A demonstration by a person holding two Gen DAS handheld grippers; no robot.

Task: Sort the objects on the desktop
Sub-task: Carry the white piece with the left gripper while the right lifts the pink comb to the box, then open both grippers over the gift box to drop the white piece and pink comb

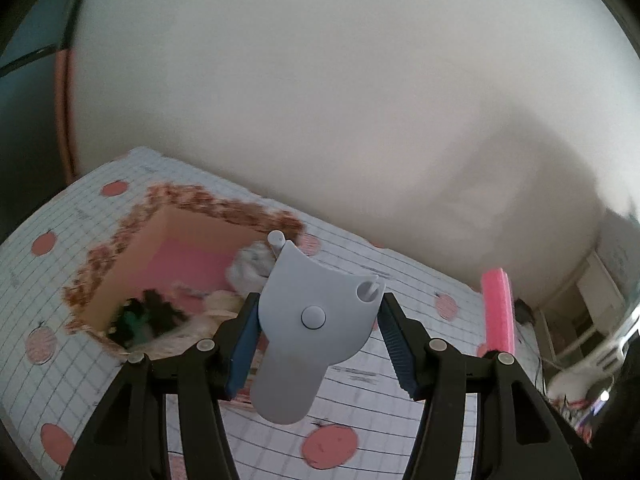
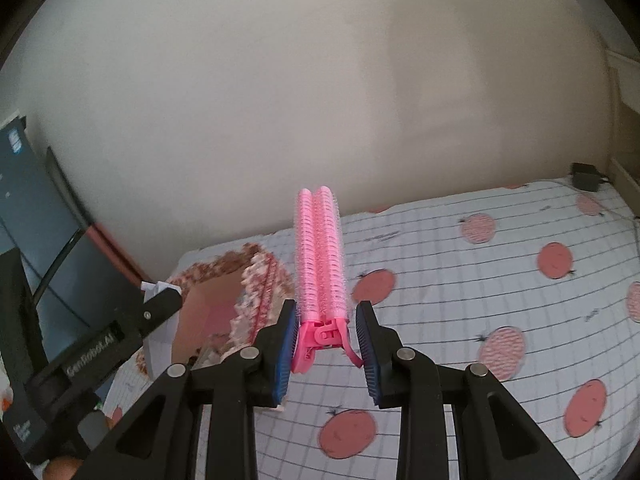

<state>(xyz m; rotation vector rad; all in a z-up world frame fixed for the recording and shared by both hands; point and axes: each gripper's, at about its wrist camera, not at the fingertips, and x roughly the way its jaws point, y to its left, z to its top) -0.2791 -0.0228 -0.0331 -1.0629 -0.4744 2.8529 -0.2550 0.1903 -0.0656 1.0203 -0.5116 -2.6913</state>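
One pink hair roller clip [image 2: 319, 264], one grey plastic tool [image 1: 306, 328], one open box [image 1: 132, 248] with a patterned rim, one black power adapter [image 2: 585, 176], two grippers.

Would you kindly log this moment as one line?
left claw: holds grey tool | right claw: holds pink curler | box: ahead

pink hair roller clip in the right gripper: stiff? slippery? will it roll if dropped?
The pink roller clip looks like light, rigid plastic. Its bristly surface probably resists slipping. The twin barrels and hinged base suggest it won't roll far. The right gripper holds only its base, so it may pivot.
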